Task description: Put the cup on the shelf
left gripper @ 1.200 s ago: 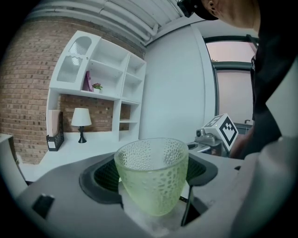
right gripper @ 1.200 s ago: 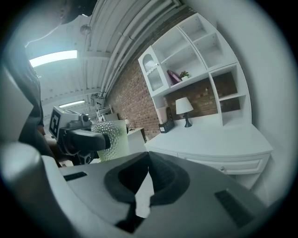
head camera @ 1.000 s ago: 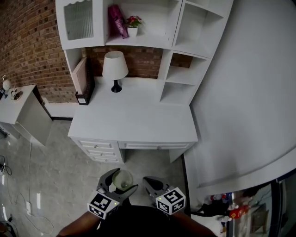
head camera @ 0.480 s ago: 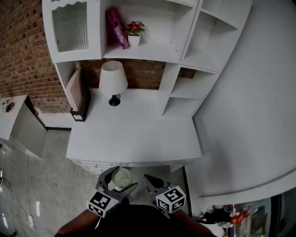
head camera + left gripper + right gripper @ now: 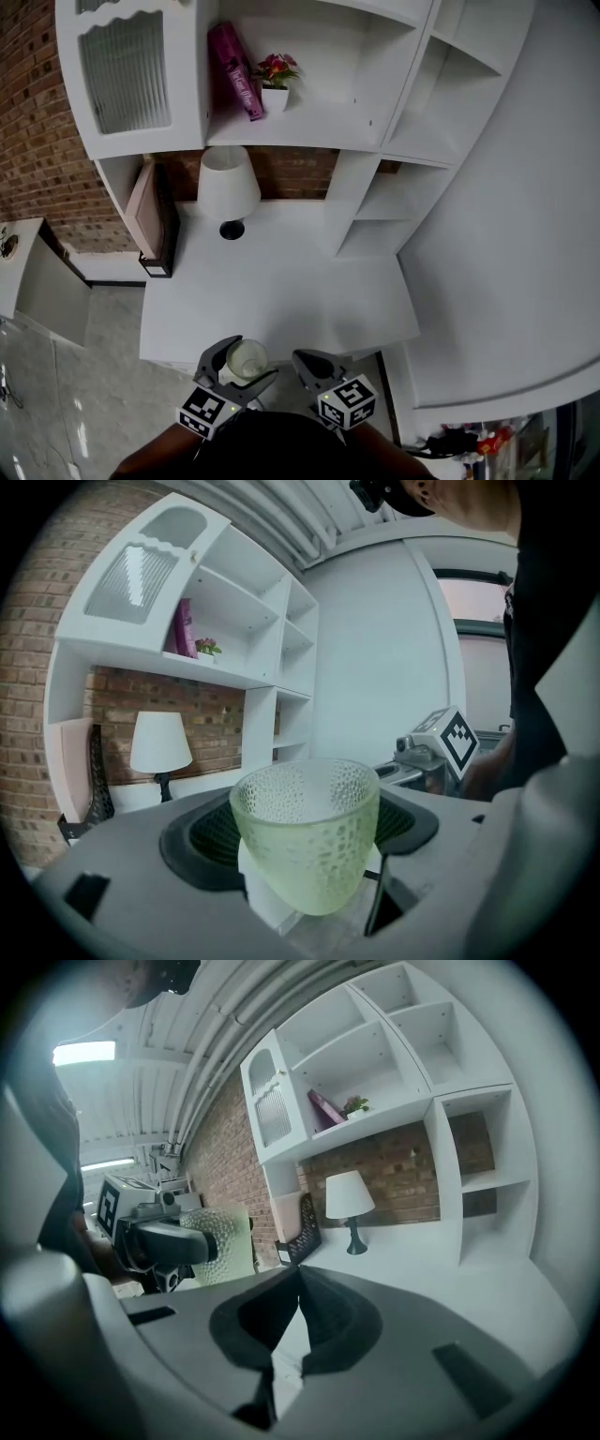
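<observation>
Standing upright in the left claw [image 5: 246,362]: pale-green, dimpled, translucent cup [image 5: 306,829].

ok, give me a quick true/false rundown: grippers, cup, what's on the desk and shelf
1. The left hand-held gripper holds the cup upright between its jaws. True.
2. The right hand-held gripper is open. False: its jaws are together, with nothing between them.
3. The lamp stands on the desk, below the shelf that carries the flower pot. True.
4. The cup stands on the shelf. False: it is in the left hand-held gripper, near the desk's front edge.
5. The pink book lies flat on the desk. False: it leans on the shelf, beside the flower pot.
</observation>
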A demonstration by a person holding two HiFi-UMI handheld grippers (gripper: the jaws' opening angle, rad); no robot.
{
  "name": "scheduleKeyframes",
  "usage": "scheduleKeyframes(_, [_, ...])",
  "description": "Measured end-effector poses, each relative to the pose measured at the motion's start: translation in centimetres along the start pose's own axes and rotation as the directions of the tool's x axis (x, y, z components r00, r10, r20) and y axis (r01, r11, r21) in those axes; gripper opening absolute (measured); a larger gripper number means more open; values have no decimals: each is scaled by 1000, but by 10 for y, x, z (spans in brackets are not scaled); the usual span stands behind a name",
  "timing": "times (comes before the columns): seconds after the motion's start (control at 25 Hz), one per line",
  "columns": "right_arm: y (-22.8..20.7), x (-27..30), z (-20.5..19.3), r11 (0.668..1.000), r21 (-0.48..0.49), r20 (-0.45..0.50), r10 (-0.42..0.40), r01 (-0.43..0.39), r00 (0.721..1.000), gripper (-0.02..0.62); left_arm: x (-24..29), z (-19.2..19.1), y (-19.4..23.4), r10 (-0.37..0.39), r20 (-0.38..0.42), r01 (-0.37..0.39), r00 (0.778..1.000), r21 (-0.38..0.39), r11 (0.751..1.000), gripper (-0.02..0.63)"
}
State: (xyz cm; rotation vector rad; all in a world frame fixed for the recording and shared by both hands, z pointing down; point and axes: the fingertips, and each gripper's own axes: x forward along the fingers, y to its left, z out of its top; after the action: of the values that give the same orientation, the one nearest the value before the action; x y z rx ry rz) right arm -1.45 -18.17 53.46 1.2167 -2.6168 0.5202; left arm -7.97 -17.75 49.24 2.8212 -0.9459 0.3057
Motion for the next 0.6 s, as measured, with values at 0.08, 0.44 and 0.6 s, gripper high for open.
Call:
scheduleKeyframes(0.08, [-3, 12, 3, 1000, 8, 1, -10, 10, 1000, 5, 2, 0, 13, -13, 1, 13, 1000, 8, 1000, 394])
scheduleKeyframes(0.44, [-5, 43, 9, 999, 11, -15, -53, 53, 998, 5, 3, -6, 55, -40, 1, 40, 999, -40, 998, 394])
scheduleKeyframes(0.6, [-11, 49, 12, 998, 14, -22, -64, 64, 998, 5, 6, -7, 64, -43, -8, 43, 999, -50, 998, 395])
